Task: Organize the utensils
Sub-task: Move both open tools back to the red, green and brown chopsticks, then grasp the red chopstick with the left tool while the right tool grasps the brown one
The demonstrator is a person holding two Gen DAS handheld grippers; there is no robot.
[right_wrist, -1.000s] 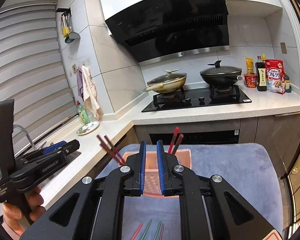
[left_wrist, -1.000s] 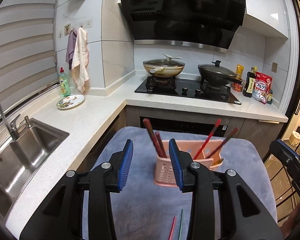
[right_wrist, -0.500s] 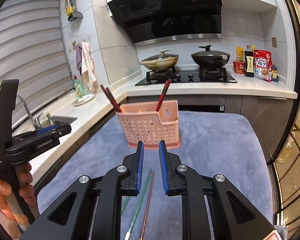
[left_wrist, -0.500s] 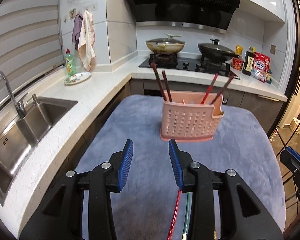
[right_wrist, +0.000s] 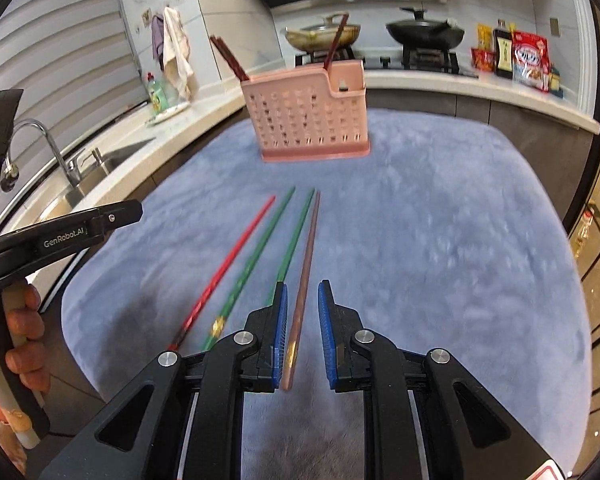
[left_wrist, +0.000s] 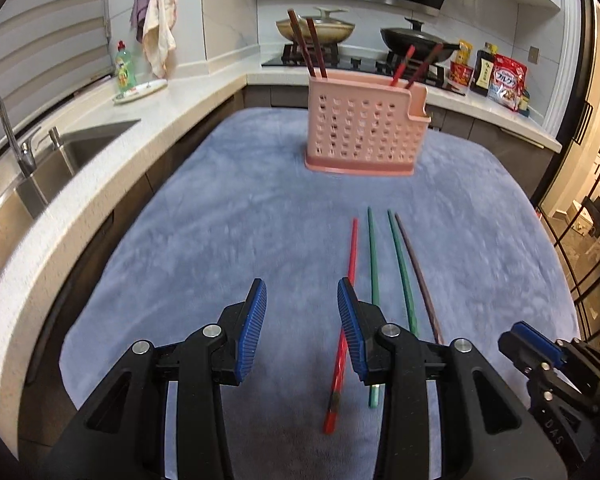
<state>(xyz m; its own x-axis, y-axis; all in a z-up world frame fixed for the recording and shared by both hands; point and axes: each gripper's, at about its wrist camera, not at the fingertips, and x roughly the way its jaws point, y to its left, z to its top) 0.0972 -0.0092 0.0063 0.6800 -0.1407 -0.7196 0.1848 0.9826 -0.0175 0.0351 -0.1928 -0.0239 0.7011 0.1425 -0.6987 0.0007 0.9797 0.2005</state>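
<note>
Where flat: four chopsticks (right_wrist: 260,246), one caddy (right_wrist: 306,116).

Blue-grey fleece mat (left_wrist: 228,240), pink utensil caddy (left_wrist: 364,136), four loose chopsticks (left_wrist: 400,260)

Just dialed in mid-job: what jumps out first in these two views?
Four loose chopsticks lie side by side on the blue mat: a red chopstick, two green chopsticks and a brown chopstick. Behind them stands the pink holder, with chopsticks already upright at both ends. The right tool is open astride the brown one; the left tool is open beside the red one.
</note>
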